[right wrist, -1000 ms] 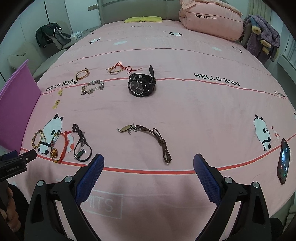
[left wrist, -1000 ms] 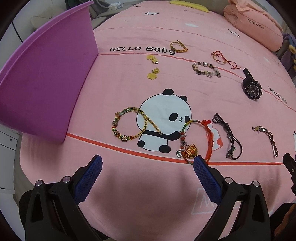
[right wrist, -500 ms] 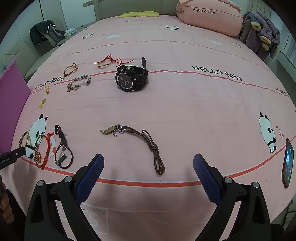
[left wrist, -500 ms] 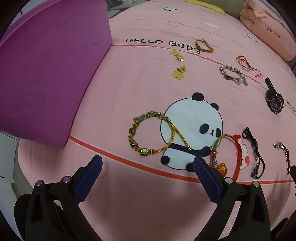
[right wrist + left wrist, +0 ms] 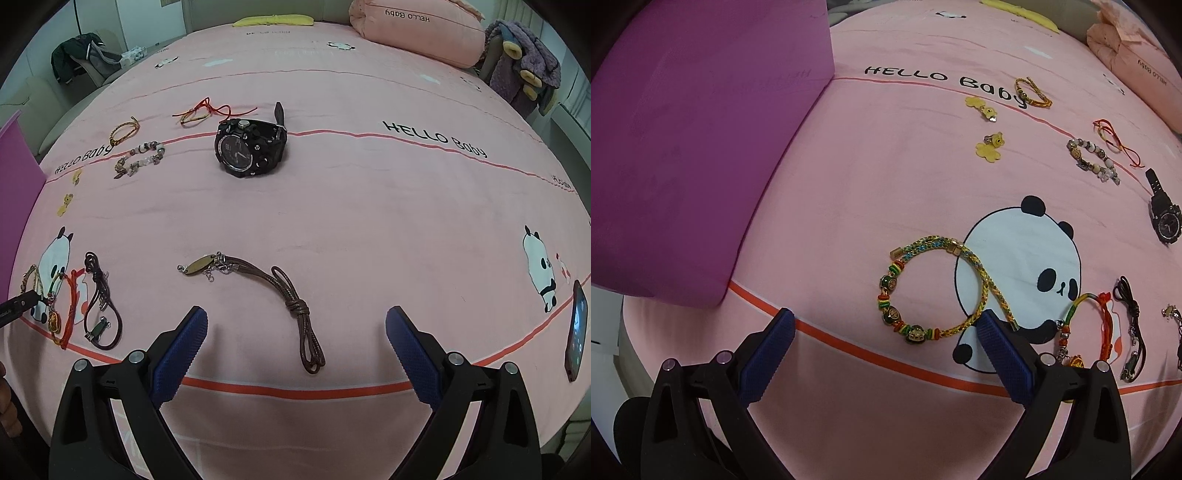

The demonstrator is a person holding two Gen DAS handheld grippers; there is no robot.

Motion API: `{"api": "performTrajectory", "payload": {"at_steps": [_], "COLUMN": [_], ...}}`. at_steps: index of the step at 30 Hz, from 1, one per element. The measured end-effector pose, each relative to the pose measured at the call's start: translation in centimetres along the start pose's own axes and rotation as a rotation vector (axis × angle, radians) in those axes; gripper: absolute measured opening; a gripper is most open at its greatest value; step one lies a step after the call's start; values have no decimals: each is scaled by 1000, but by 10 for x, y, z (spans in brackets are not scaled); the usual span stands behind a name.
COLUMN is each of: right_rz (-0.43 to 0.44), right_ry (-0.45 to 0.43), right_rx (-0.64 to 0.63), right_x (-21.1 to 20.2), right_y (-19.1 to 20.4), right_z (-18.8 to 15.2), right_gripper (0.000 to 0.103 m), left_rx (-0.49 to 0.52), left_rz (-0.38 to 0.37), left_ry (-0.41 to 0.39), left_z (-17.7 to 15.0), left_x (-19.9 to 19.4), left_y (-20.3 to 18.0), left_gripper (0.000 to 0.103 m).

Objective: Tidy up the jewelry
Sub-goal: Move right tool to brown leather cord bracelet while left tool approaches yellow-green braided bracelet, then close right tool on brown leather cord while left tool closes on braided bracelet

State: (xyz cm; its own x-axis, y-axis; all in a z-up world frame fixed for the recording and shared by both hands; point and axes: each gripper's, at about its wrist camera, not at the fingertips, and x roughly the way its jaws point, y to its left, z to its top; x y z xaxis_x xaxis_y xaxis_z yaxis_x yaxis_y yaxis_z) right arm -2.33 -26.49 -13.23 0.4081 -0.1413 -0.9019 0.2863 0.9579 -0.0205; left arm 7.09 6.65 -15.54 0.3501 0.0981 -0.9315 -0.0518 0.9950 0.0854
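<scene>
While both grippers gape, left gripper (image 5: 885,328) nears beaded bracelet (image 5: 916,295) — untouched.

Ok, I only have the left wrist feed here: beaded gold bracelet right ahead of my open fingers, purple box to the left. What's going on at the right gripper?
Observer: The right gripper is open and empty, with the brown leather cord bracelet lying on the sheet between its fingers.
Operator: Anything further right that I can't see?
Observer: A phone lies near the sheet's right edge, screen lit.
Operator: And the black watch, how is it sitting?
Observer: The black watch rests on its side, dial facing the right wrist camera, strap end sticking up behind it.
</scene>
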Motion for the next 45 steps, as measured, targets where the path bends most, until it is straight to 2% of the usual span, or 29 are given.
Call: {"api": "performTrajectory", "payload": {"at_steps": [22, 26, 28, 30, 31, 33, 38, 43, 44, 45], "right_rz": [-32, -27, -15, -10, -7, -1, 30, 44, 50, 56], "right_ry": [19, 10, 4, -3, -6, -11, -12, -10, -10, -10], "right_rx": [-21, -28, -28, -36, -50, -69, -76, -71, -66, -61], "right_x": [27, 28, 27, 26, 26, 25, 24, 22, 22, 21], "right_y": [-2, -2, -2, 1, 4, 9, 14, 13, 12, 11], "right_z": [-3, -4, -5, -5, -6, -6, -6, -5, -4, -4], "right_gripper": [92, 91, 84, 71, 68, 57, 40, 18, 12, 11], "left_rx": [5, 28, 30, 20, 17, 31, 85, 73, 68, 65], "left_rz": [-30, -8, -16, -34, -42, -47, -63, -105, -109, -115], "left_ry": [-40, -64, -65, -64, -70, -85, -107, -117, -120, -122], "left_z": [10, 10, 8, 8, 7, 5, -1, -2, -2, -2], "left_x": [23, 24, 23, 21, 20, 16, 7, 5, 4, 3], "left_y": [-6, -11, -11, -9, -9, -12, -25, -23, -22, -22], "left_gripper": [97, 96, 94, 90, 88, 76, 50, 38, 33, 27]}}
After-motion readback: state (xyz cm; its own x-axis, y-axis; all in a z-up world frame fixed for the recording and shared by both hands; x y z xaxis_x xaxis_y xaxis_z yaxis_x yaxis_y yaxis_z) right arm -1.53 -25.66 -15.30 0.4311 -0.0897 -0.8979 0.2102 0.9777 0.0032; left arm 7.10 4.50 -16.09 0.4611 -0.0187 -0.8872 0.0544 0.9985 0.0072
